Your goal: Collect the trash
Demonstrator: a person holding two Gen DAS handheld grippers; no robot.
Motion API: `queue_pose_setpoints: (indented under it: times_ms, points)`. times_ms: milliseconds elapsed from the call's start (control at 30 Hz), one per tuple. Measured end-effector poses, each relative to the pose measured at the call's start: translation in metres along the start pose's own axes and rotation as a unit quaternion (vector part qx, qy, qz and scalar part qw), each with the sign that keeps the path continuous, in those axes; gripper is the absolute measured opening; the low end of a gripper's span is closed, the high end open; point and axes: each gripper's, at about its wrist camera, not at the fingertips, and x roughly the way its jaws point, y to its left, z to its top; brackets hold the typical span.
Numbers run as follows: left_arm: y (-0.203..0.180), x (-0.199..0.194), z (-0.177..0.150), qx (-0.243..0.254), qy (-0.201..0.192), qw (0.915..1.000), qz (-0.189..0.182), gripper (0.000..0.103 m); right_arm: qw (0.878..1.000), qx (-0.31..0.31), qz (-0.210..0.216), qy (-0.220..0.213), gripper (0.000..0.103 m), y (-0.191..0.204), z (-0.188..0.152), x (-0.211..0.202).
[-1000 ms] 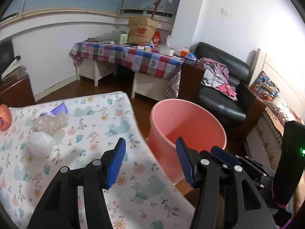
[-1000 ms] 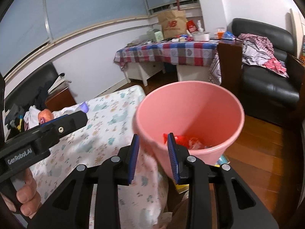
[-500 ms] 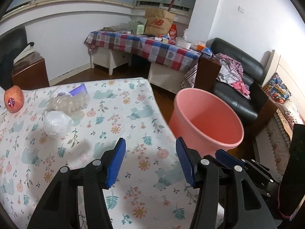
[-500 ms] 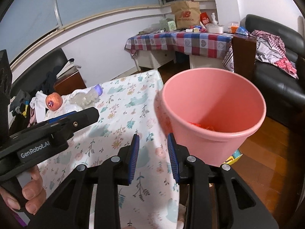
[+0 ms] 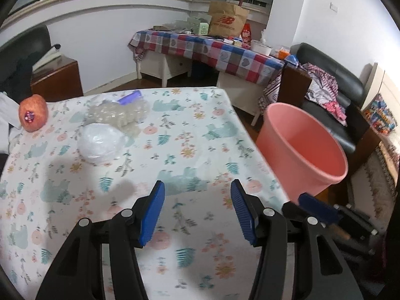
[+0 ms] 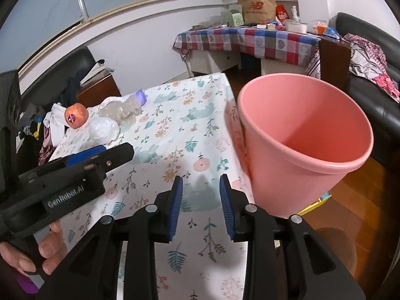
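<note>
Two pieces of trash are seen at the far left of a table (image 5: 190, 150) covered with a floral cloth: a white wad (image 5: 101, 143) of crumpled plastic or paper, and just behind it, touching or nearly so, a clear crumpled wrap (image 5: 120, 115) with a purple tab. Both are judged light, soft and easily crushed; the wad is best pinched across its bulging middle, while the wrap, likely slippery, should be taken at a bunched fold rather than at a flat edge. A round red fruit (image 5: 33, 116) bearing a sticker lies near the table's left edge, apart from the trash; it is probably not trash.

The left gripper (image 5: 197, 208) is held above the near cloth with jaws spread wide and nothing between them. The right gripper (image 6: 201, 205) is held beside it with jaws partly spread, likewise empty. A pink bin (image 6: 305, 145) stands beside the table's right edge, its mouth open; its bottom is not visible.

The cloth is judged soft and liable to be snagged if the pinch is made too low. Behind are shown a table in checked cloth (image 5: 212, 50) crowded with items, a black sofa (image 5: 332, 95) with clothes, and a wooden floor.
</note>
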Motion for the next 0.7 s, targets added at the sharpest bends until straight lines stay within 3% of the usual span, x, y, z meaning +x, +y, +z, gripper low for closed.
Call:
queue_pose_setpoints:
  times_ms: [133,400,633,700]
  points:
    - [0.012,-0.001,-0.01,0.015,-0.006,0.9997,0.02,0.054,1.0,-0.002,0.009,0.009,0.031,0.009,0.004,0.01]
    - [0.05,0.0,-0.021,-0.021,-0.008,0.9994,0.026,0.054,0.999,-0.002,0.038,0.025,0.031,0.036,0.019,0.045]
    - [0.076,0.015,-0.023,-0.094,0.039,0.9947,-0.007,0.054,0.999,-0.008,0.023,0.034,0.031,0.057,0.02,0.065]
    - [0.085,0.015,-0.025,-0.117,0.035,0.9923,-0.023,0.054,0.999,-0.016,0.017,0.036,0.031,0.061,0.02,0.067]
